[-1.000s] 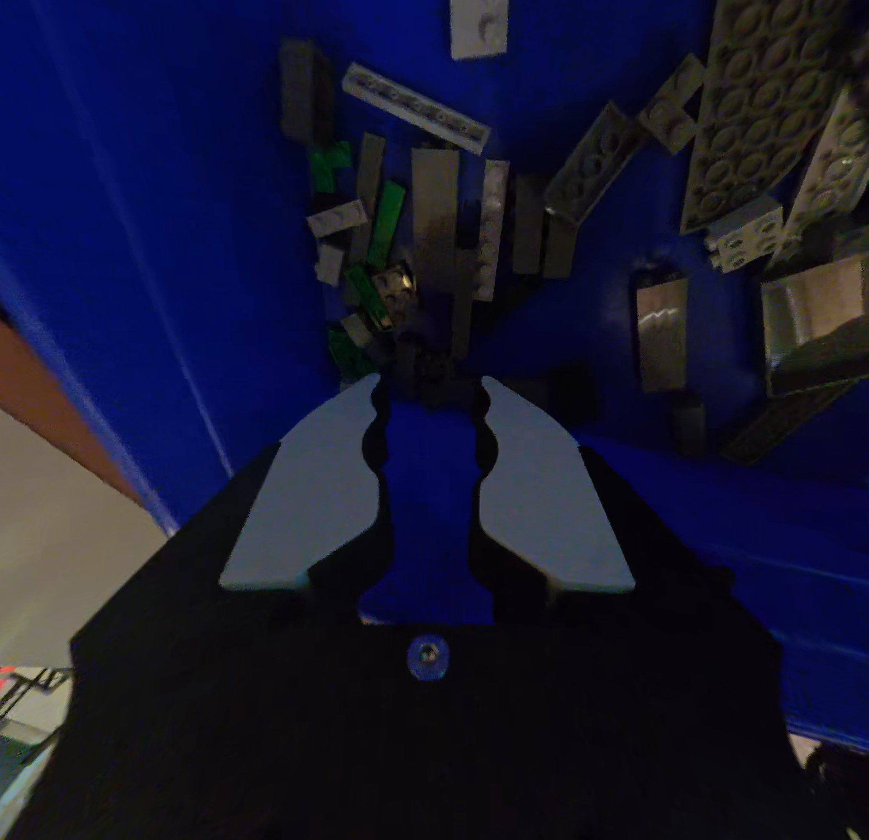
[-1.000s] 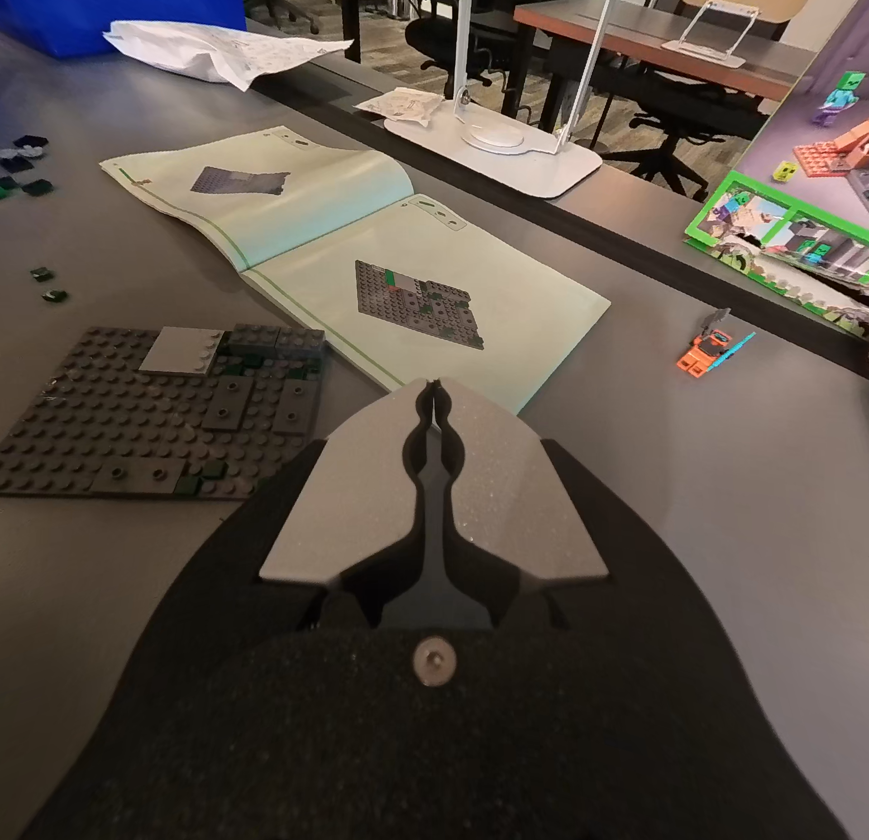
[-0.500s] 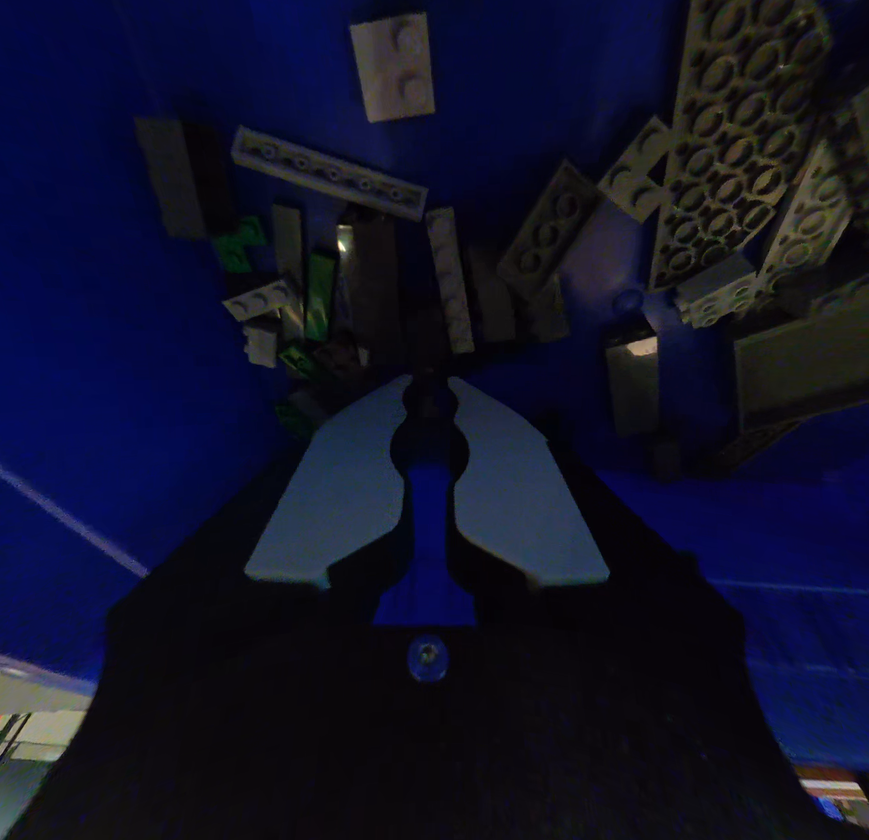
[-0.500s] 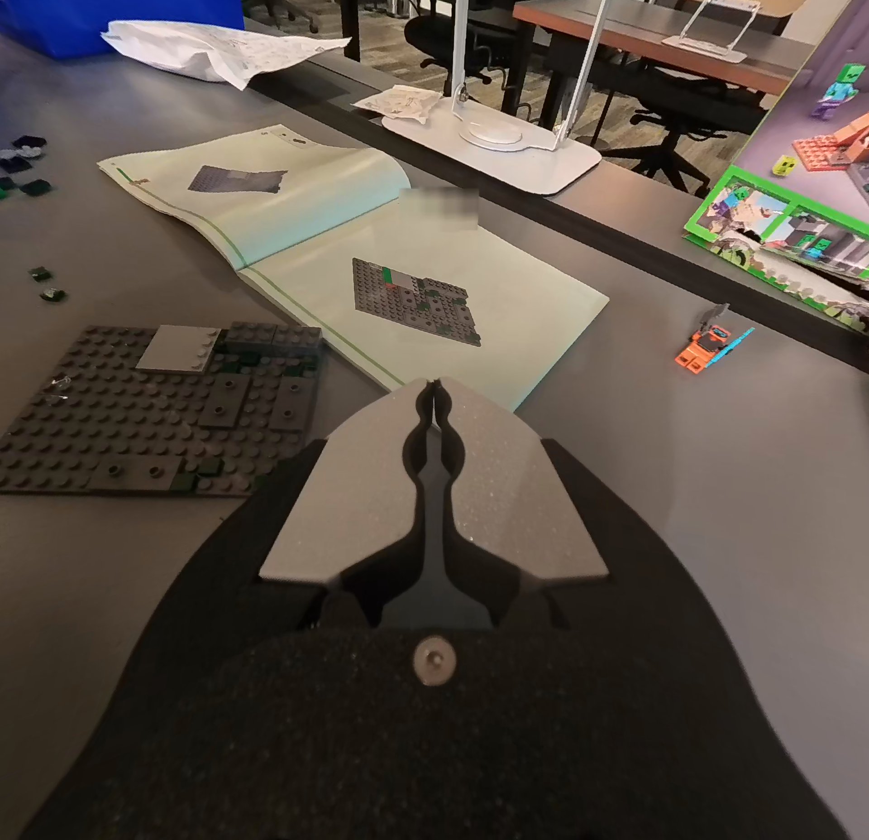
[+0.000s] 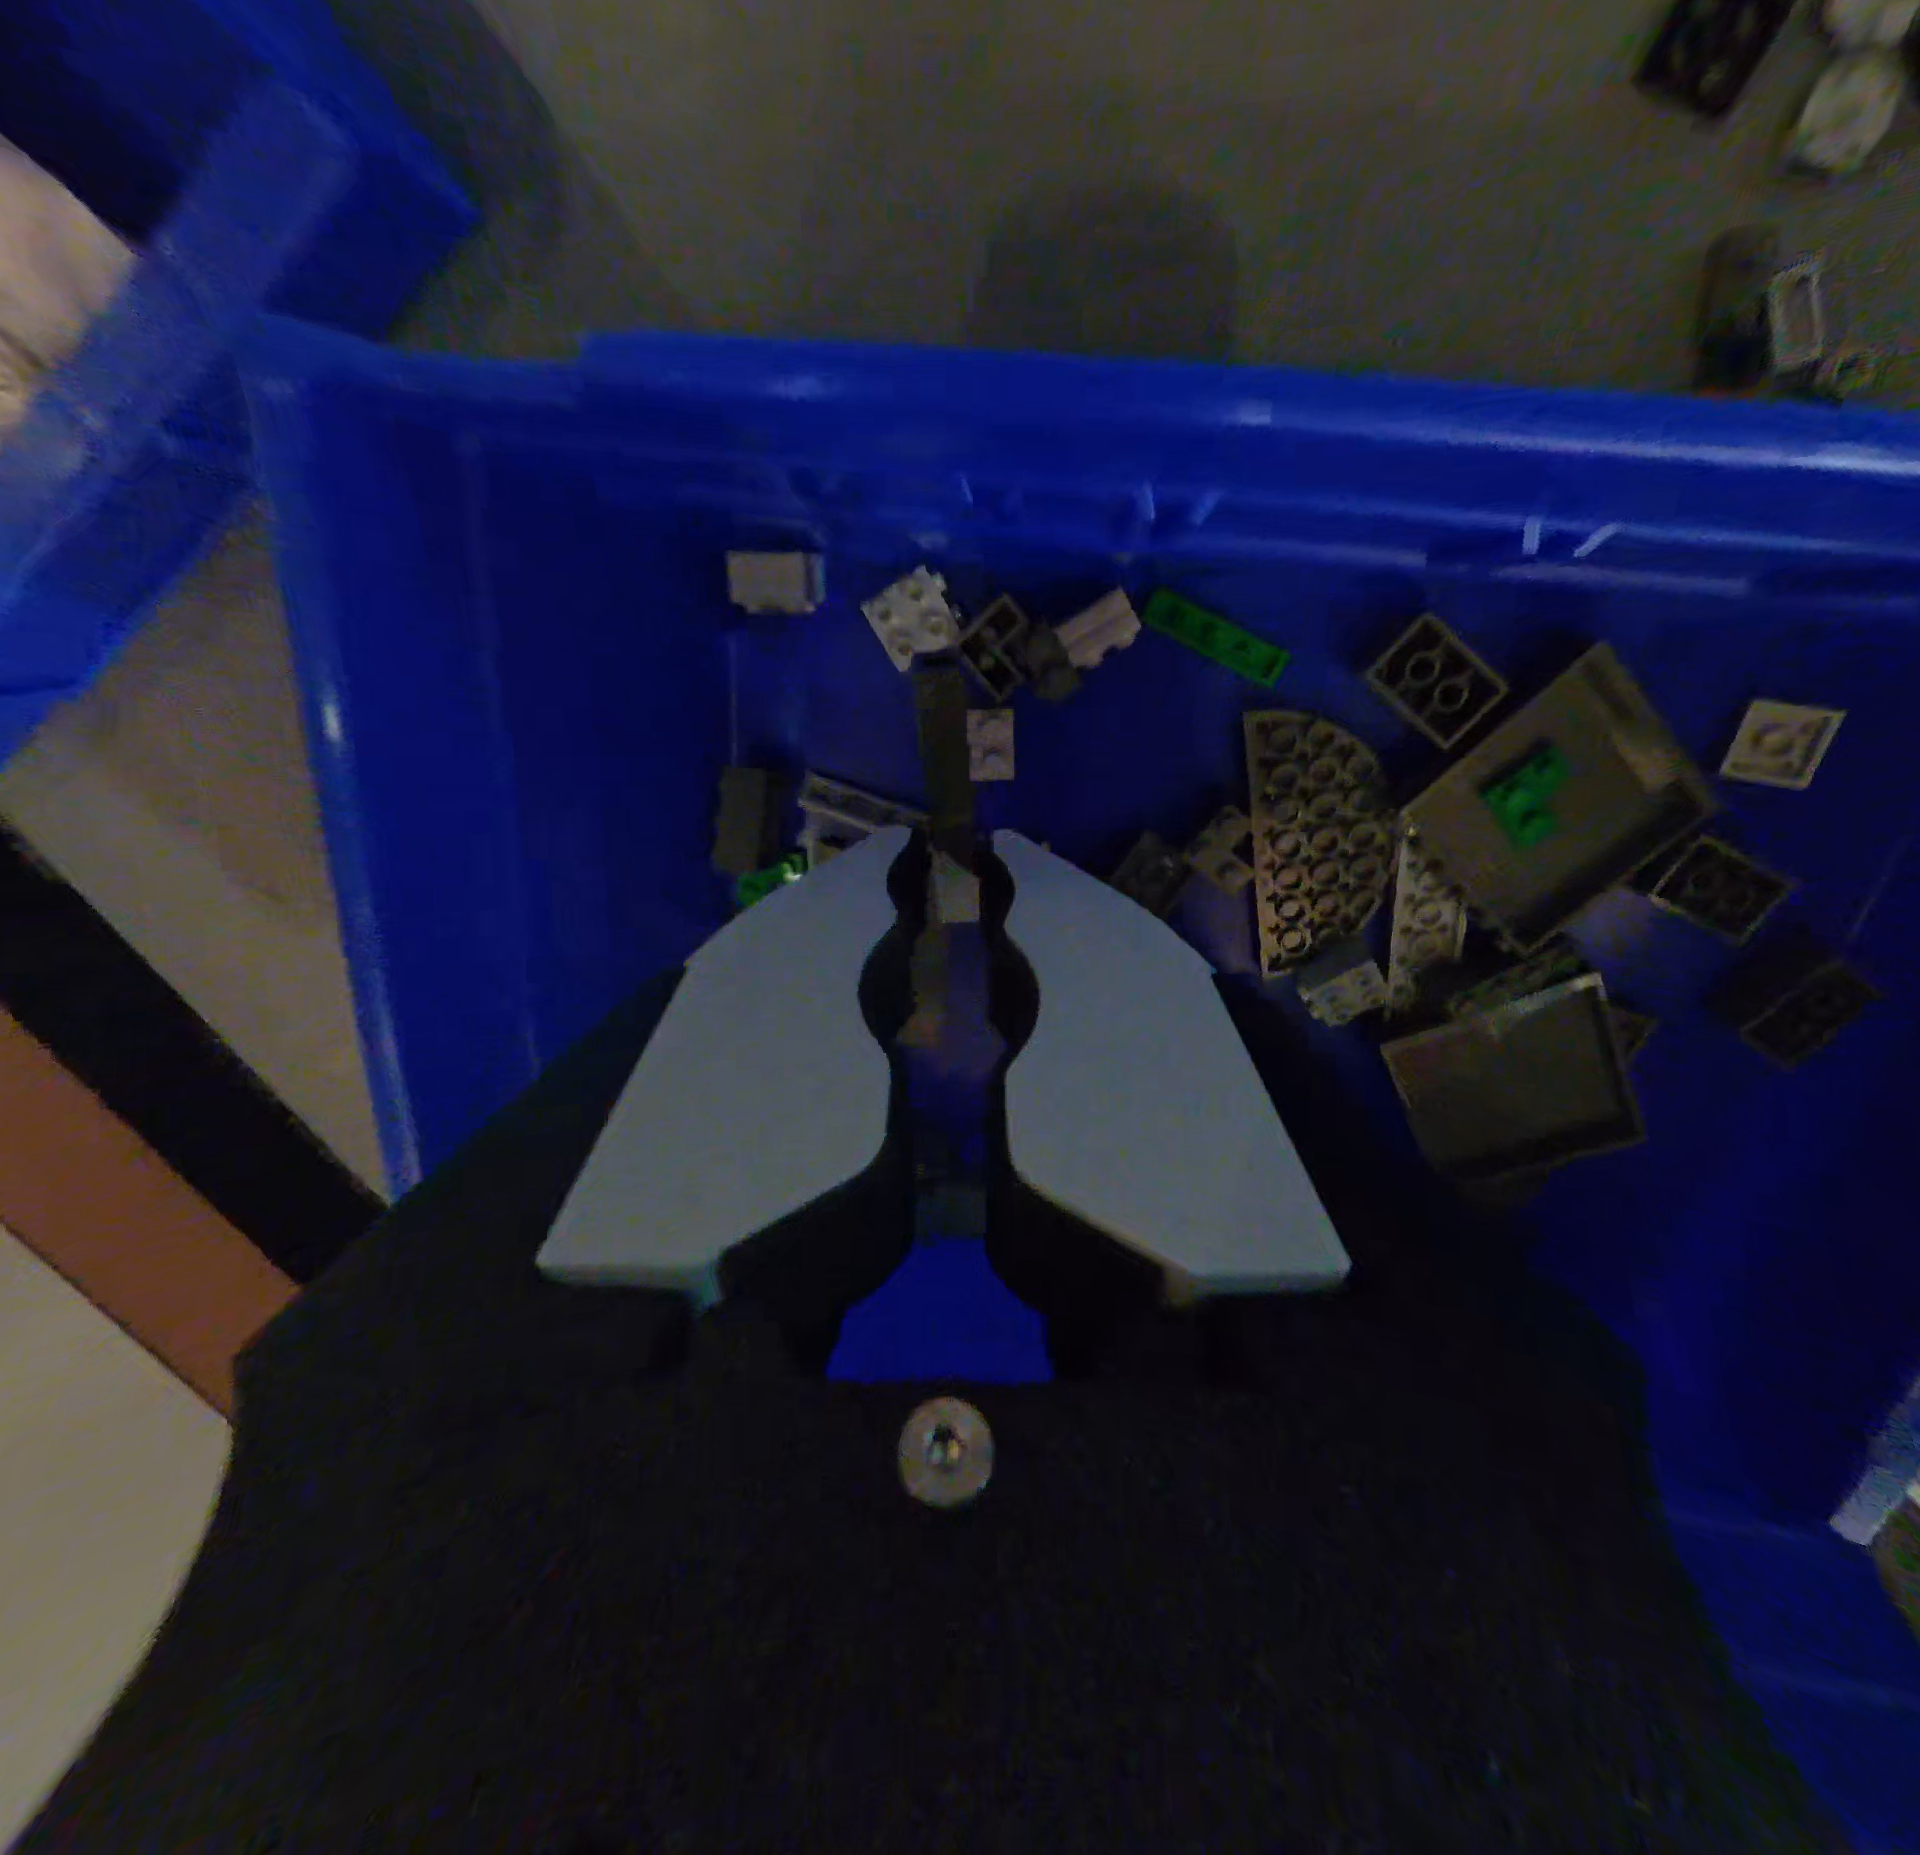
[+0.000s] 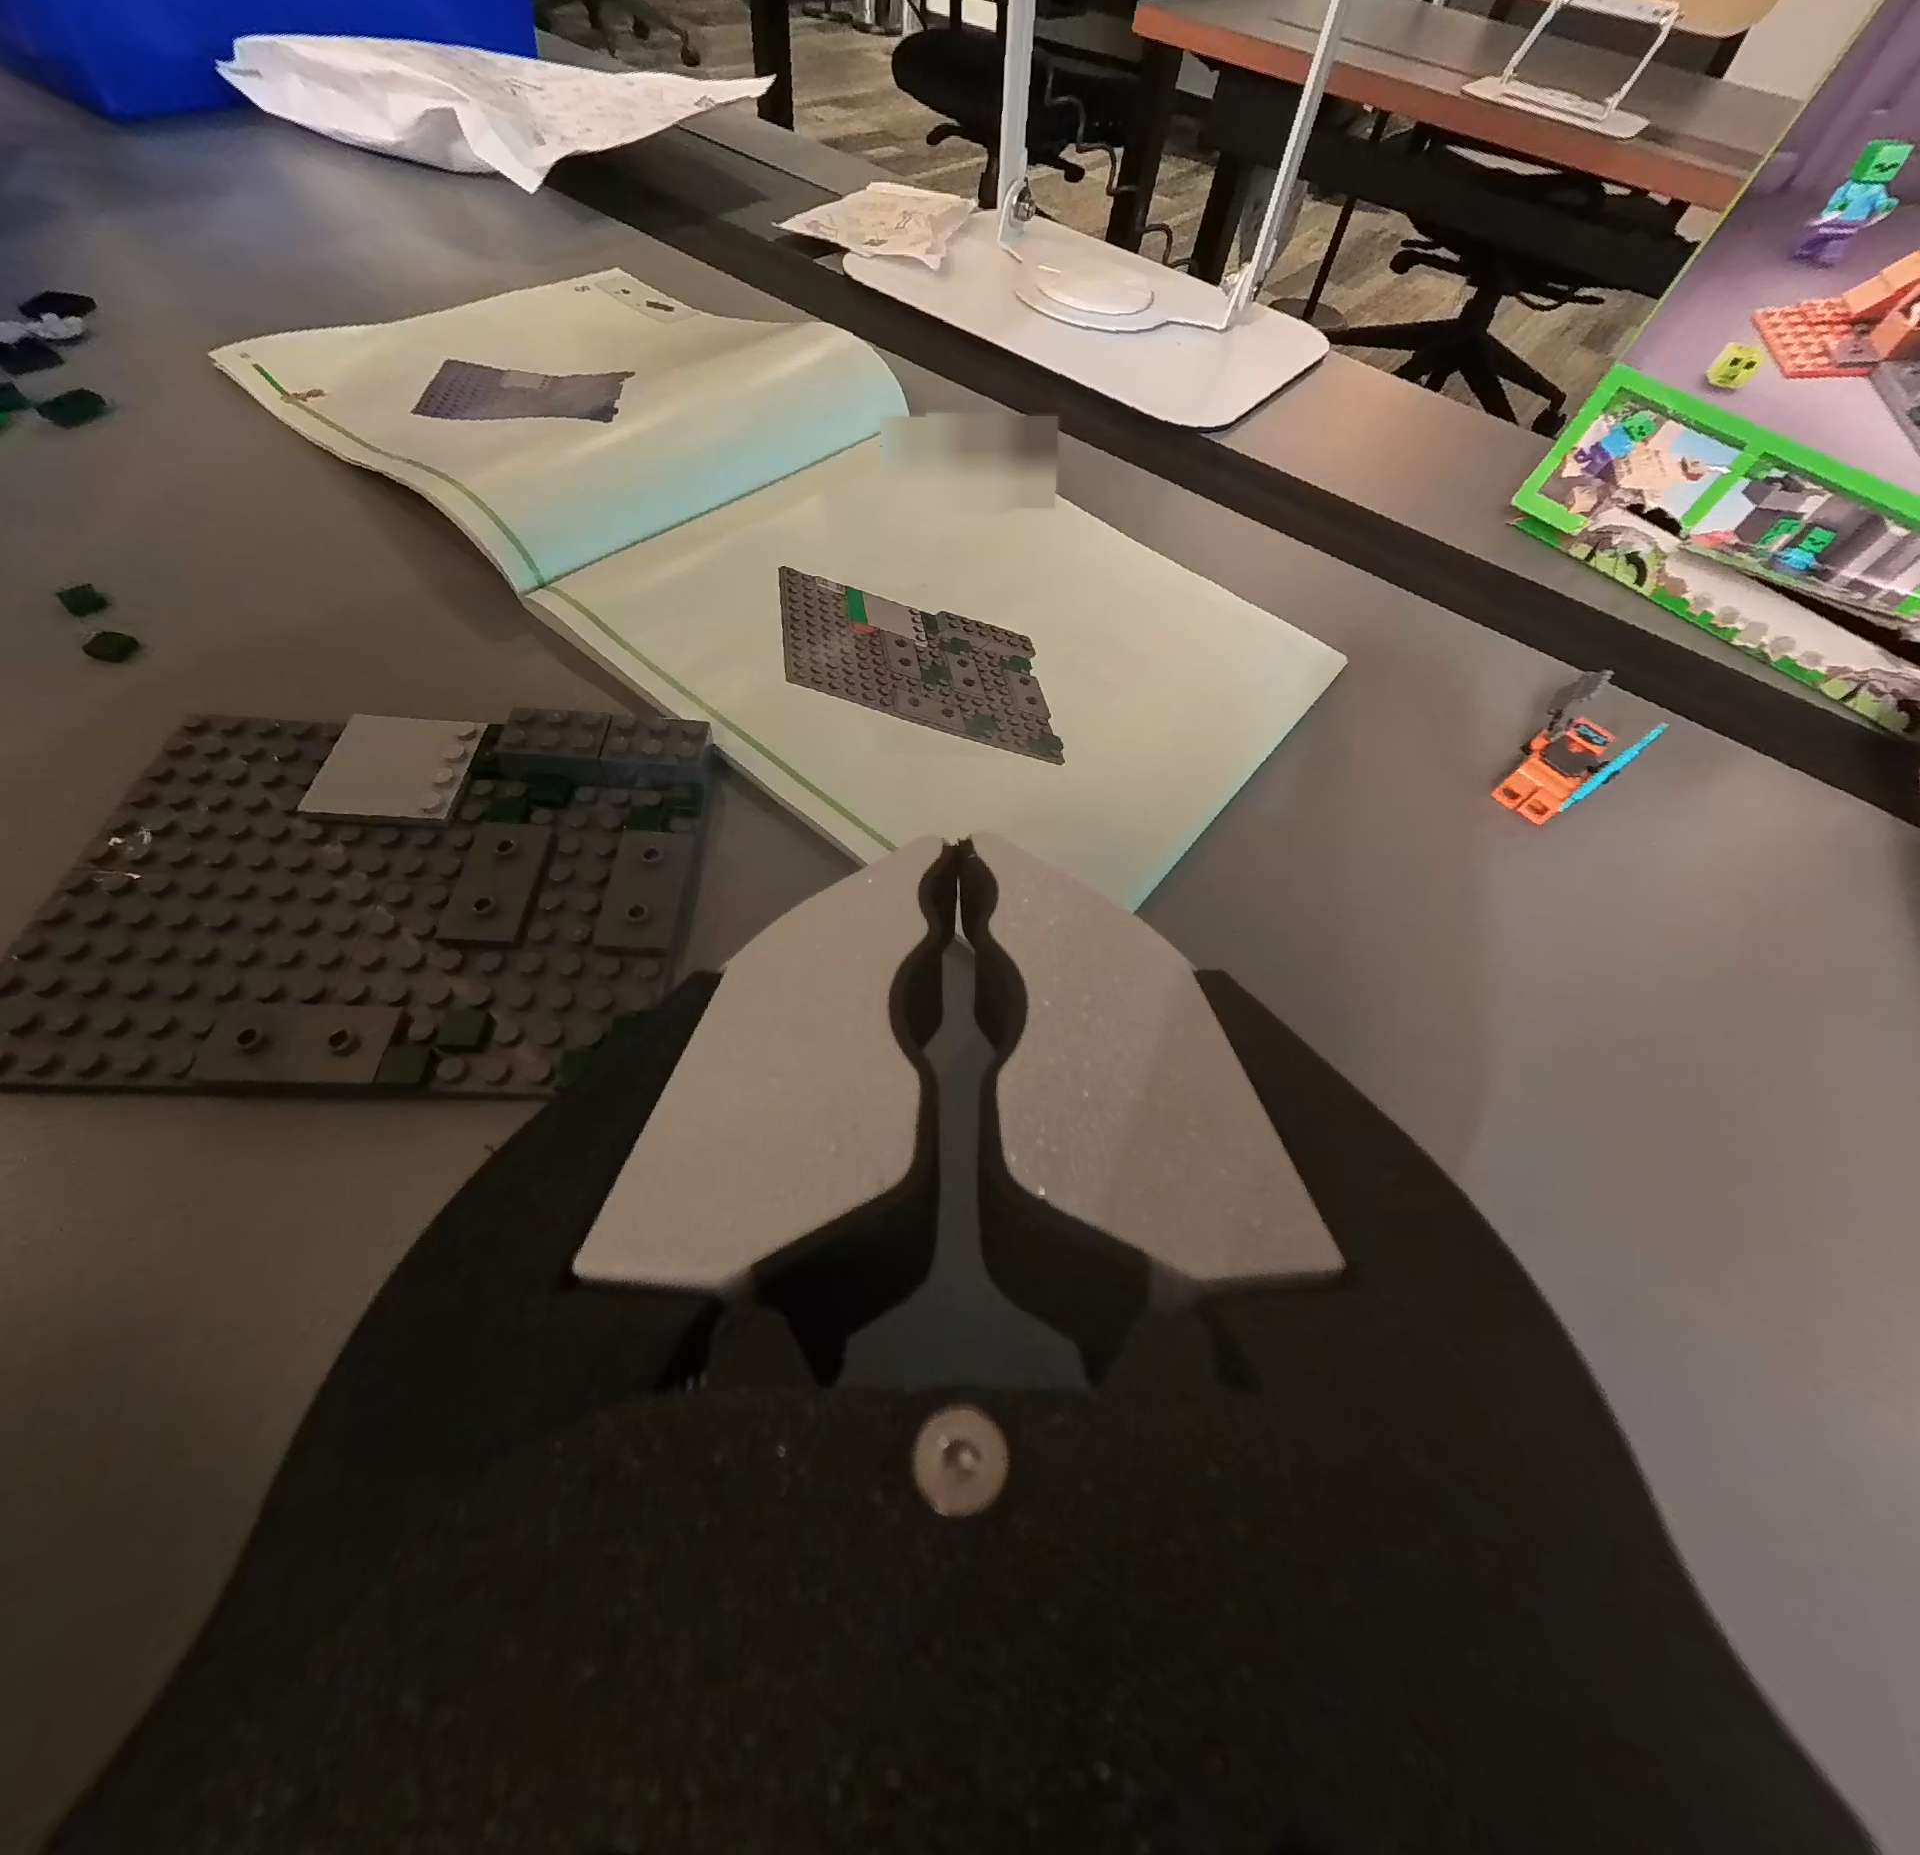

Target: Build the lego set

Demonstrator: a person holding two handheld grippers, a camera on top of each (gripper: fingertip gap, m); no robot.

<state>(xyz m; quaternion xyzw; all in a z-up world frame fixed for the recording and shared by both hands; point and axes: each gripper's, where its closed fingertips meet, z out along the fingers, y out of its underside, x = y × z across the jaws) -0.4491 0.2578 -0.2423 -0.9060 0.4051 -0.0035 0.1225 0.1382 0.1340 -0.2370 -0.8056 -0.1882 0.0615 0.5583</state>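
In the left wrist view my left gripper is shut on a long thin dark grey piece that sticks out past the fingertips. It is held above the blue bin, which holds several grey, white and green loose pieces. In the right wrist view my right gripper is shut and empty, hovering above the grey table. The dark grey baseplate lies to its left, with a light grey tile and dark plates on it. The open instruction booklet lies just ahead.
An orange minifigure lies on the table to the right. The set's box stands at the far right. Small dark and green pieces lie at the far left. A white stand base and crumpled paper are at the back. My hands' fingertips stand some 60 cm from each other.
My left gripper closed on the long dark piece and lifted it up out of the pile; the bin's rim and the table beyond now show. The right gripper has barely moved.
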